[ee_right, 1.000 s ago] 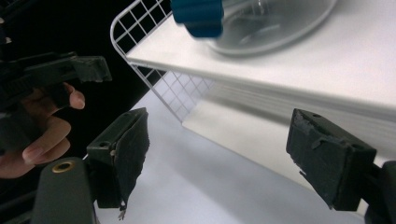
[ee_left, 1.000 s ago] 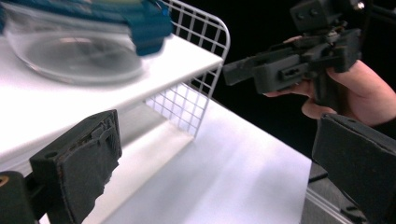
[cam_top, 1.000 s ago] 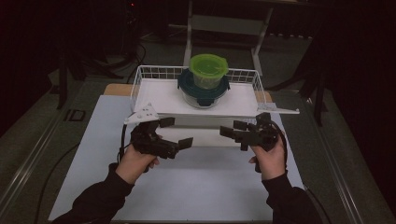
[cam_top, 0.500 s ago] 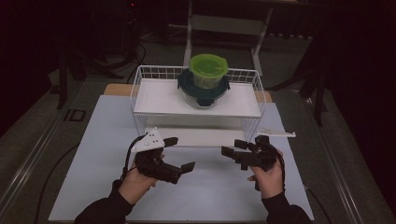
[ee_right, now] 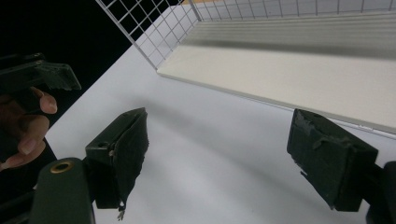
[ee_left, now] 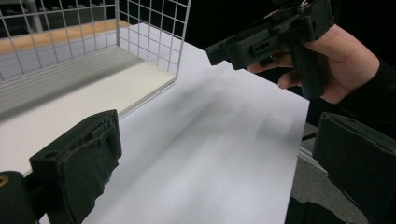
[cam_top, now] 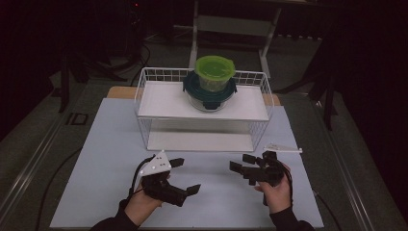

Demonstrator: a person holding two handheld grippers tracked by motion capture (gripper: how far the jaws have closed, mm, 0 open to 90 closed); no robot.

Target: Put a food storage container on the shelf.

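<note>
High view: white wire rack point(cam_top: 144, 103) stands at the far half of the pale table mat point(cam_top: 96, 159). On its upper shelf sits a clear bowl with dark green lid point(cam_top: 210, 91), and a smaller container with a lime-green lid point(cam_top: 214, 71) is stacked on top of it. Left gripper point(cam_top: 185, 175) is held over the mat near the front edge, jaws spread wide, nothing between them; grey three-cornered plate on top. Right gripper point(cam_top: 242, 162) is held at the same depth, well apart from the left one, jaws also apart and empty. A small white strip point(cam_top: 284, 148) lies on the mat by the rack's right front corner.

Left gripper view: own jaws wide apart over bare mat point(ee_left: 210, 154), holding nothing. Rack corner point(ee_left: 154, 42) at upper left; the right gripper point(ee_left: 261, 42) in a hand at upper right.

Right gripper view: jaws wide, empty, above mat point(ee_right: 205, 140); rack's lower shelf point(ee_right: 303, 79) ahead; left gripper's jaw tip point(ee_right: 56, 74) and fingers point(ee_right: 28, 126) at left edge
</note>
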